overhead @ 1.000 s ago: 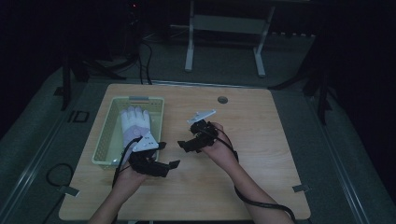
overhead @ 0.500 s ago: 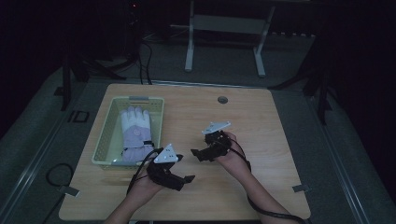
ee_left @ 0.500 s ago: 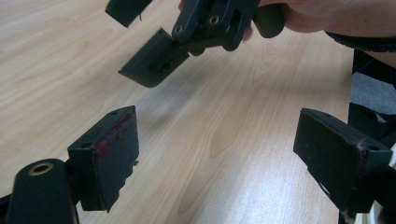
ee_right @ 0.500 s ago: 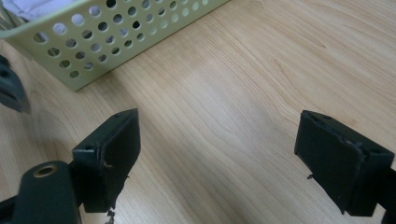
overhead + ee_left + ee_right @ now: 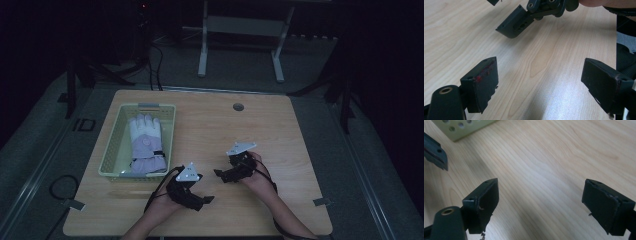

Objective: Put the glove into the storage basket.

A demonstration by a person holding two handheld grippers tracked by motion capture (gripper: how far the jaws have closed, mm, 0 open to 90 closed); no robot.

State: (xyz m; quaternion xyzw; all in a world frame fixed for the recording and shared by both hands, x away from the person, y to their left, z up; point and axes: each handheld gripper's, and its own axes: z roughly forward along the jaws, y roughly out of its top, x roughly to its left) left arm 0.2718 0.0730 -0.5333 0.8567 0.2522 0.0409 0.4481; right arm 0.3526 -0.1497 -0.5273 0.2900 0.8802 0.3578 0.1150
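Glove (image 5: 145, 141): lies flat in the pale green basket (image 5: 111, 155) at the table's (image 5: 280, 130) left side, long axis running front to back, fingers pointing to the far edge.
Left tool (image 5: 206, 199): jaws spread wide, nothing between them, over bare wood near the front.
Right tool (image 5: 221, 174): jaws wide apart, empty, just beside the left one.

The high view looks forward and down over the whole worktop (image 5: 210, 120). Both gripper views skim close above its wood, past their own jaws.
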